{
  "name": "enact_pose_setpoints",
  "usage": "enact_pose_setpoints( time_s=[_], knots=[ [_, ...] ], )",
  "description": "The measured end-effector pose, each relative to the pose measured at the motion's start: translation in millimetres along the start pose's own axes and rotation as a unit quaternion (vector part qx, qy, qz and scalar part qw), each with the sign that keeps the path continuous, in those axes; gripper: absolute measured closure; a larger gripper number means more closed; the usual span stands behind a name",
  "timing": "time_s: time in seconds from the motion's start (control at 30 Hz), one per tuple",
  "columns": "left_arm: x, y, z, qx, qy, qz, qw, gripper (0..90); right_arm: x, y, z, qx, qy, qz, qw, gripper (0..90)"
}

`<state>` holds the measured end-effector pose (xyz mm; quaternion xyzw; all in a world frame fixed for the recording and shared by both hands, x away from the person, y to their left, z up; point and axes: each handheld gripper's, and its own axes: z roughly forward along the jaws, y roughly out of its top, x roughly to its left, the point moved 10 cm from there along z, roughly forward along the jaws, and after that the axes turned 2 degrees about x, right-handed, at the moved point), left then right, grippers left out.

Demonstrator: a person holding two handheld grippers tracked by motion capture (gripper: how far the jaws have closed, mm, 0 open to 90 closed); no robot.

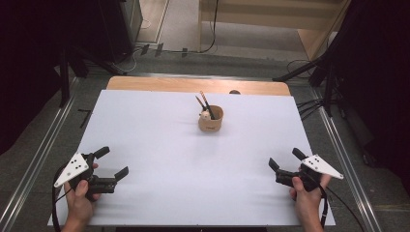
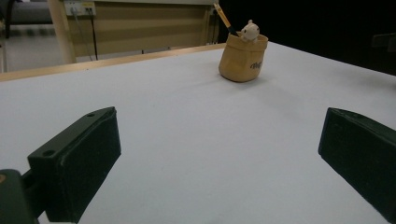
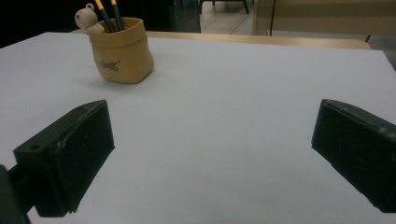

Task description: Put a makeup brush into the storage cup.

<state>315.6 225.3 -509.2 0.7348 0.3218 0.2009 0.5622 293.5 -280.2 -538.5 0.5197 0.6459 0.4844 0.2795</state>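
A small tan pen holder (image 1: 211, 120) stands upright toward the far middle of the white table (image 1: 159, 145), with two dark pencils (image 1: 205, 102) and a little white bear figure (image 1: 206, 115) inside. The left gripper (image 1: 111, 162) rests low at the near left corner, the right gripper (image 1: 285, 160) at the near right corner. Both have jaws spread wide and hold nothing, well apart from the holder.

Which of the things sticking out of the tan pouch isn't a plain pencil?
The bear-topped one, at the pouch's rim beside the two dark, yellow-banded pencils.
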Motion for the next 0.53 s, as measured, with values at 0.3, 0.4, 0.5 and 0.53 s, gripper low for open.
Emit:
enact_pose_setpoints(
  time_s=[0.3,0.4,0.5,0.53],
  knots=[
    [-1.6,-0.6,2.2,0.002,0.0,0.005,1.0,0.0,-3.8,-8.2,-9.6,0.006,-0.004,0.009,0.9999,0.0],
    [-1.6,-0.7,1.6,0.003,0.003,0.008,1.0,0.0,-1.5,-7.6,-10.6,0.007,-0.002,0.009,0.9999,0.0],
    [-0.7,-0.1,0.6,0.002,0.004,0.008,1.0,0.0,0.2,-7.8,-10.9,0.008,-0.003,0.0,1.0,0.0],
    [-0.5,0.5,0.4,0.0,0.005,0.006,1.0,0.0,0.0,-7.9,-10.6,0.008,-0.006,0.003,0.9999,0.0]
  ],
)
